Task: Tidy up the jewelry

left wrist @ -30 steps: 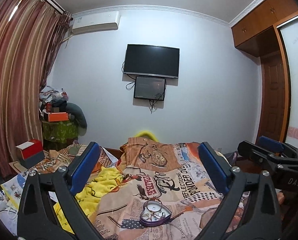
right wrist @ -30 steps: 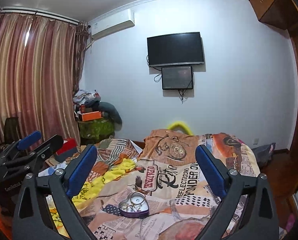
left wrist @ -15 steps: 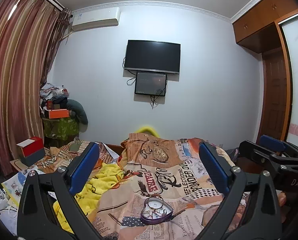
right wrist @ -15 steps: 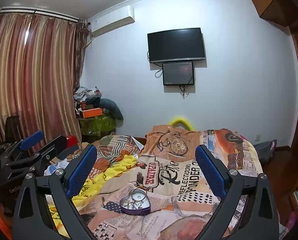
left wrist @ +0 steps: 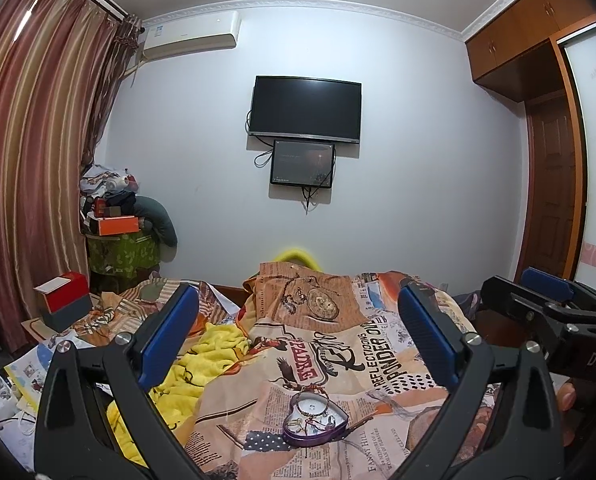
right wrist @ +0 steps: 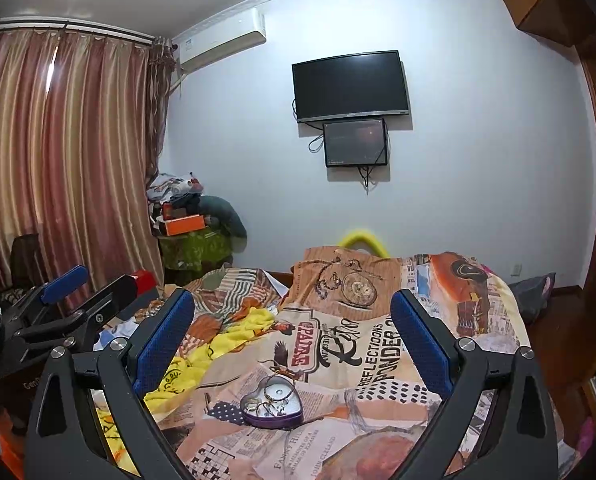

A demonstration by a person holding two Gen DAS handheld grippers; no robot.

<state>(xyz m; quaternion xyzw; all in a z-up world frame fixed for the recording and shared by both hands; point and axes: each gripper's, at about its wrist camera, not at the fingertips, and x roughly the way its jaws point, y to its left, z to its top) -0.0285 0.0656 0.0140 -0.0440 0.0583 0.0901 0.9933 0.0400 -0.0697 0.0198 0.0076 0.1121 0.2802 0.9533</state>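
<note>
A purple heart-shaped tin (left wrist: 314, 420) lies open on the printed bedspread (left wrist: 361, 356). It holds a bracelet and several small jewelry pieces. It also shows in the right wrist view (right wrist: 273, 405). My left gripper (left wrist: 298, 320) is open and empty, raised above and short of the tin. My right gripper (right wrist: 292, 320) is open and empty too, at about the same height. The right gripper shows at the right edge of the left wrist view (left wrist: 545, 300), and the left gripper at the left edge of the right wrist view (right wrist: 74, 300).
A yellow blanket (left wrist: 210, 352) lies bunched left of the tin. A red and grey box (left wrist: 62, 300) stands at the left. A cluttered stand (left wrist: 118, 240) is in the far corner by the curtains (left wrist: 30, 168). A TV (left wrist: 303, 108) hangs on the wall. A wooden door (left wrist: 553, 188) is at the right.
Both grippers have tilted or moved slightly downward, so the heart tin sits a little higher in both views. Both stay open and empty.
</note>
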